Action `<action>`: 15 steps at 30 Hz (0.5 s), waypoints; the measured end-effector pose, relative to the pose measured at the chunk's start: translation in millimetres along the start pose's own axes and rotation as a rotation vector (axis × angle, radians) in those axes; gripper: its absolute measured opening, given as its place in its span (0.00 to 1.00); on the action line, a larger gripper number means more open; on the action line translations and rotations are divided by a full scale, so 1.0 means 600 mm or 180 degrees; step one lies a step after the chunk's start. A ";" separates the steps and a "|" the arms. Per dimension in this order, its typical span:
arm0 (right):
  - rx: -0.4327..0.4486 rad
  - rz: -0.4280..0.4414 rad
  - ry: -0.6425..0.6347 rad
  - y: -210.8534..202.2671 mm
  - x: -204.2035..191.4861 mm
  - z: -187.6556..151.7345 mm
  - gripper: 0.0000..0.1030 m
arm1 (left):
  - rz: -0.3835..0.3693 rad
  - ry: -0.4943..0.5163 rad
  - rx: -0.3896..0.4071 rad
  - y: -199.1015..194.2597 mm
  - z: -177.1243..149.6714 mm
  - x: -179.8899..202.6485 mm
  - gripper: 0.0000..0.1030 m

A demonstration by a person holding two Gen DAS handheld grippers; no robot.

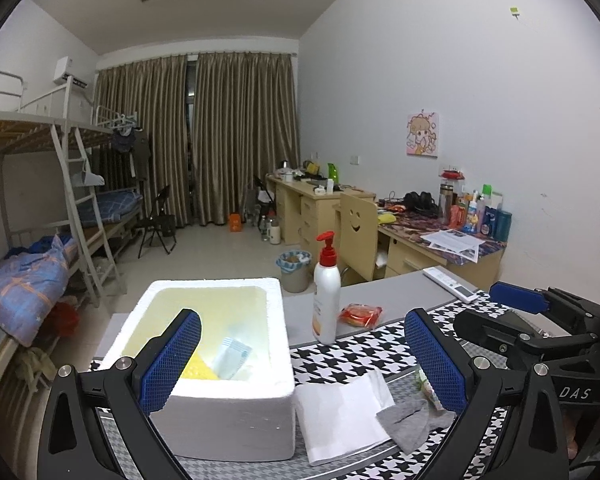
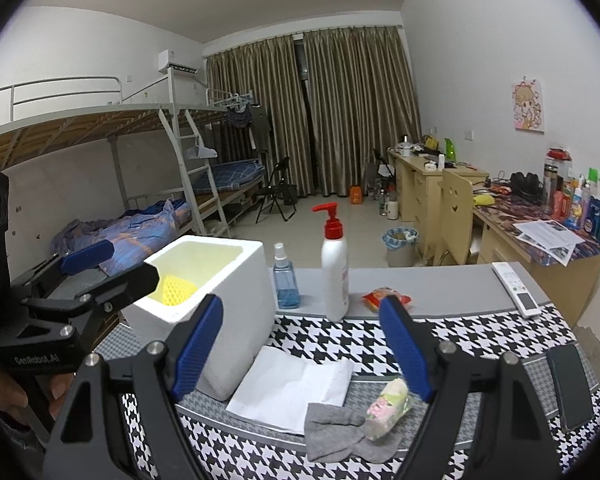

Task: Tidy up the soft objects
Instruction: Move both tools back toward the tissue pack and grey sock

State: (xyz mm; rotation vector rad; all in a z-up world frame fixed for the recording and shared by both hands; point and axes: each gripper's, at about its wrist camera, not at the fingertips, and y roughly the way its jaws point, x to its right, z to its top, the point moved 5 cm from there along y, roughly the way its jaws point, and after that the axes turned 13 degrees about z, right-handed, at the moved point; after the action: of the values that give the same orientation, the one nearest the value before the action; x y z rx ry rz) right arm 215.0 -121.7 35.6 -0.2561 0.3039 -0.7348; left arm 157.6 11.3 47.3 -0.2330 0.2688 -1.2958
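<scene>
1. Blue ribbed pads line both tools. The right gripper [image 2: 302, 344] has its jaws spread wide with nothing between them, hanging above the grey cloth [image 2: 342, 434] and the floral soft packet [image 2: 388, 408]. The left gripper [image 1: 302, 364] is likewise spread and empty, straddling the near corner of the foam box [image 1: 228, 412].
2. The soft things not yet stowed lie on the houndstooth mat [image 2: 480, 340], just right of the box: a folded white cloth [image 2: 292, 392] touching the box wall, the grey cloth overlapping its near corner, and the packet resting on the grey cloth.
3. Inside the box sit a yellow mesh sponge [image 1: 198, 368] and a pale blue striped cloth [image 1: 232, 356], so sorting looks partly done.
4. The likely step is picking up the packet or the grey cloth with the right gripper. Come down with one pad either side of a bunched fold; a flat edge would probably slip.
5. Lift the packet first, or it may tumble when the cloth moves.
6. Carry low and clear of the pump bottle [image 2: 334, 272] and spray bottle [image 2: 286, 280], which could tip.
</scene>
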 end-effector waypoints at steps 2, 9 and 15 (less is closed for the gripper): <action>0.0005 -0.0017 0.0007 -0.006 0.006 -0.002 0.81 | -0.0007 0.0014 -0.0007 0.000 -0.001 0.003 0.99; 0.0008 -0.0119 0.0063 -0.019 0.030 -0.010 0.81 | -0.0080 0.0036 -0.0042 0.006 -0.005 0.023 0.99; -0.0017 -0.0193 0.0134 -0.027 0.052 -0.020 0.81 | -0.0109 0.0043 -0.0083 0.012 -0.011 0.033 0.99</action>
State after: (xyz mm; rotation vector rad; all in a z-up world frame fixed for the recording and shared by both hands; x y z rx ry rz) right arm 222.7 -156.3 24.2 -0.2559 0.3391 -0.8000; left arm 167.2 -5.8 37.5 -0.2520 0.2945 -1.3289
